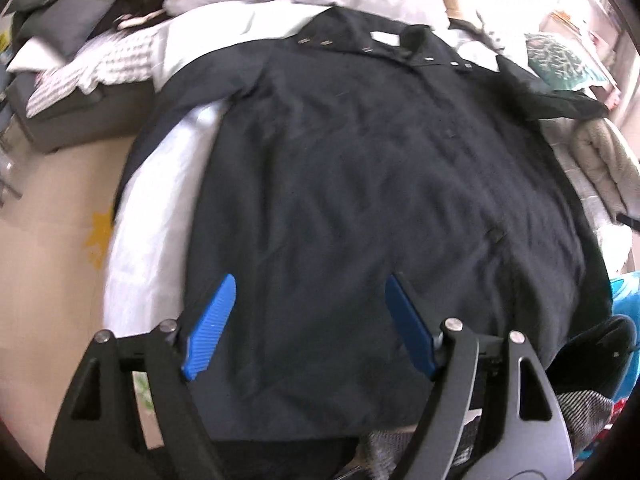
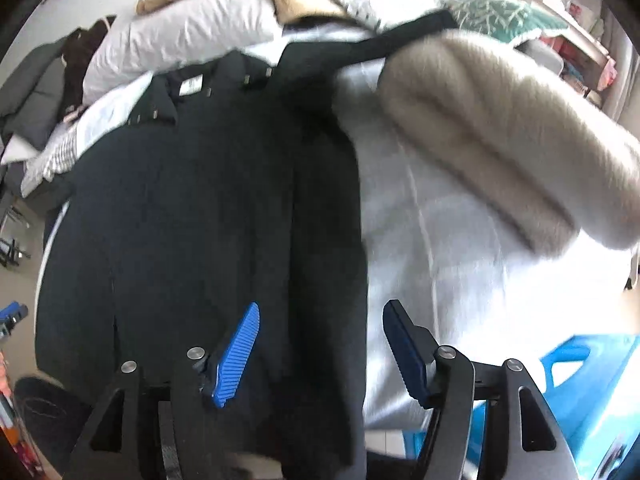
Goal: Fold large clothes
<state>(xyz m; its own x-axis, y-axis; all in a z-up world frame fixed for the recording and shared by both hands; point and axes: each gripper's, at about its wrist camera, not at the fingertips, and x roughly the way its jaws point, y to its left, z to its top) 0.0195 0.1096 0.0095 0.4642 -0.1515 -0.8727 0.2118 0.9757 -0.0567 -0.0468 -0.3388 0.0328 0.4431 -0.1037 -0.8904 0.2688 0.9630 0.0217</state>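
One big dark coat (image 1: 360, 184) lies flat on the white bed sheet (image 1: 152, 248), spread out and not yet folded. Long way of the coat runs from the bottom of the frame up to the collar (image 1: 384, 46) at the top middle of the left wrist view. Left hand-held gripper (image 1: 310, 328) hangs over the bottom hem, blue fingers (image 1: 210, 328) wide apart, nothing held. Right hand-held gripper (image 2: 320, 354) sits over the coat's right edge in the lower middle of the right wrist view, also wide, nothing held; one finger over dark cloth, the other over the sheet. Sleeve (image 2: 400, 38) stretches off to the upper right, under a fluffy beige blanket (image 2: 500, 132). Looks like the right gripper is nearer that side edge and sleeve, so probably best for the first fold across. White tag (image 2: 191, 86) shows inside the collar, but too small and blurry to read. No other words or brand names to read.
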